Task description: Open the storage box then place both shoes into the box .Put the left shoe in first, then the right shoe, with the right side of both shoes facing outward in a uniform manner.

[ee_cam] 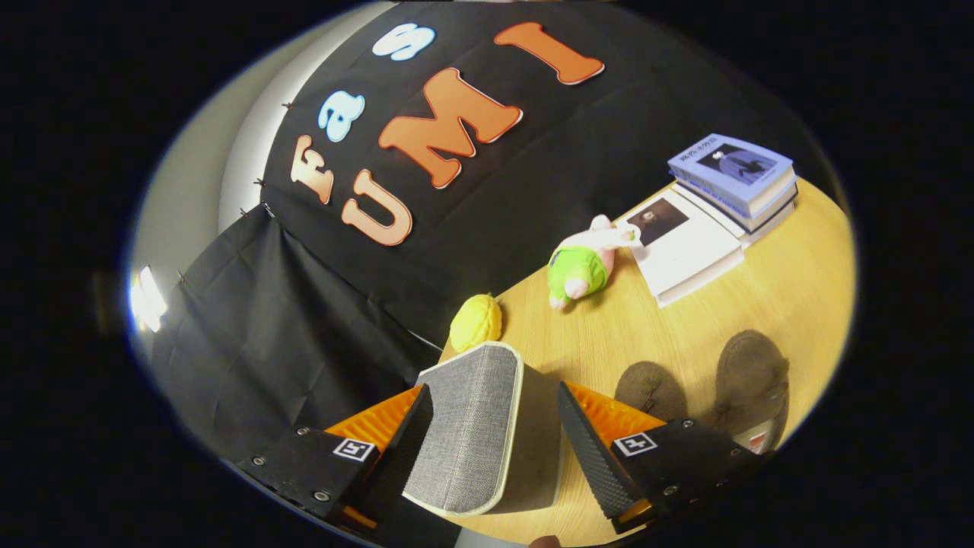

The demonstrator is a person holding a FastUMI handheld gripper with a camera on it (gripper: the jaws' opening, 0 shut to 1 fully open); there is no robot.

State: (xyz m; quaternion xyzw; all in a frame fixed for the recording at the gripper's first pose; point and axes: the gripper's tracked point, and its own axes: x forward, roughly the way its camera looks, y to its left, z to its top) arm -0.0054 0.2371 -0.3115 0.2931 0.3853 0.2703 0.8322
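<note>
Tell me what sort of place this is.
Probably a staged recording booth rather than a home: black cloth wall behind a wooden table set with stacked books, a plush toy and brown shoes. The gripper has its fingers open around a grey fabric lid.

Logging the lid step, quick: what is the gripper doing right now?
Gripper: fingers spread either side of the grey box lid; only one finger seems to touch it, so no grip can be told.

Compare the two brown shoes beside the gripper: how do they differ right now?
The nearer shoe lies just beyond the gripper, partly hidden by one finger; the farther shoe sits clear of it and looks larger. Both are brown, fuzzy, resting on the wooden table, outside the box; the grey lid stands between the open fingers.
</note>
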